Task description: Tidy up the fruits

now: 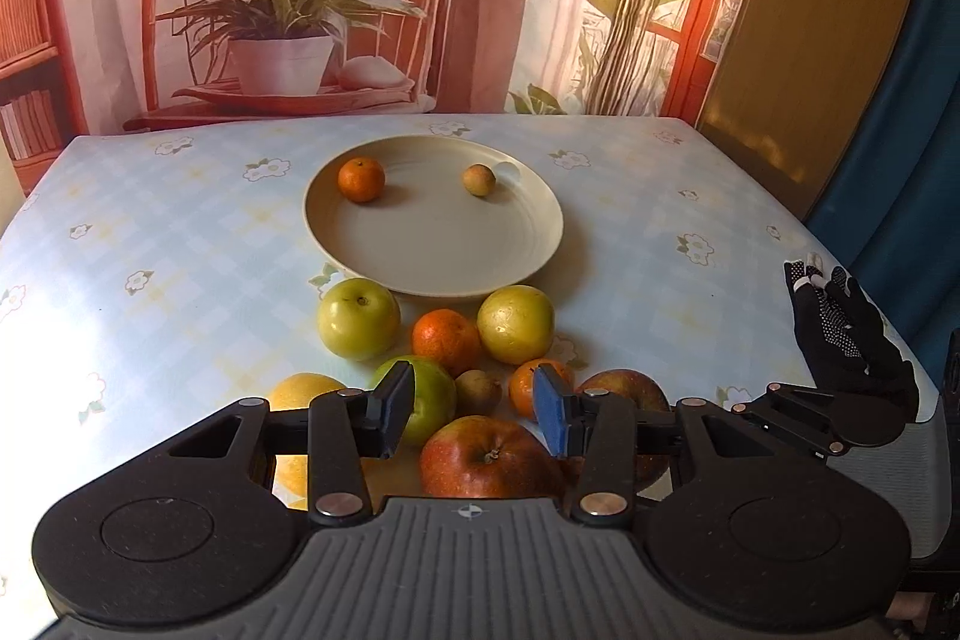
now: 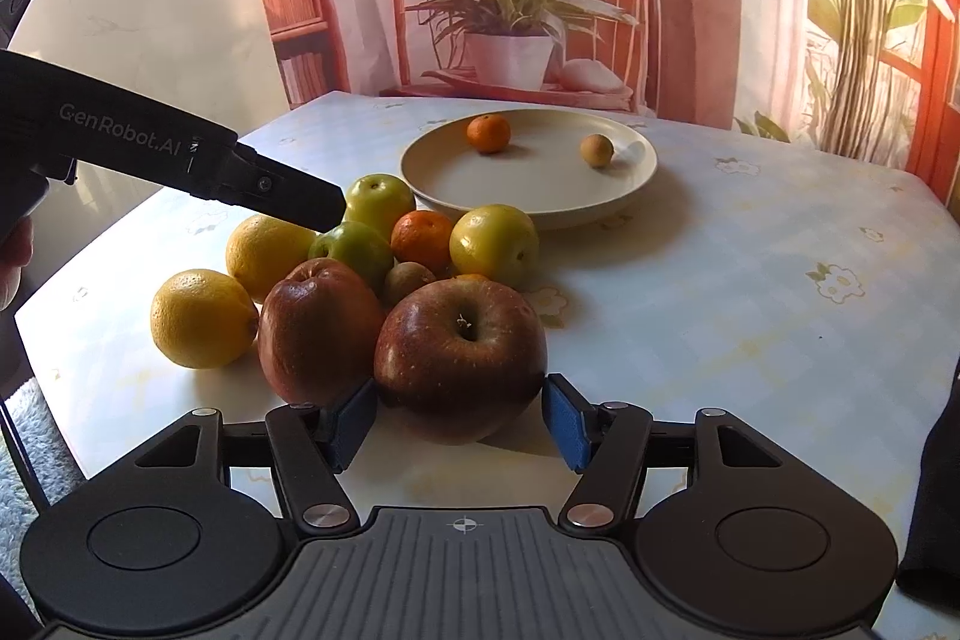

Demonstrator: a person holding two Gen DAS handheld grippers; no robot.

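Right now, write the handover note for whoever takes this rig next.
Left gripper: open, empty, above the fruit pile.
Right gripper: jaws open on either side of the big red apple; no grip yet.
Plate: holds one mandarin and one small yellowish fruit.
Left on the tablecloth: two red apples, green and yellow apples, two lemons, mandarins, a small brown fruit.
Next, likely: close on the big red apple and carry it to the plate.

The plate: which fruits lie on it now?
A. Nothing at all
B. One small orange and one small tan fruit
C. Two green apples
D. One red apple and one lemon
B: the plate holds only a small orange on one side and a small tan fruit near the other; all other fruits sit on the table in front of it.
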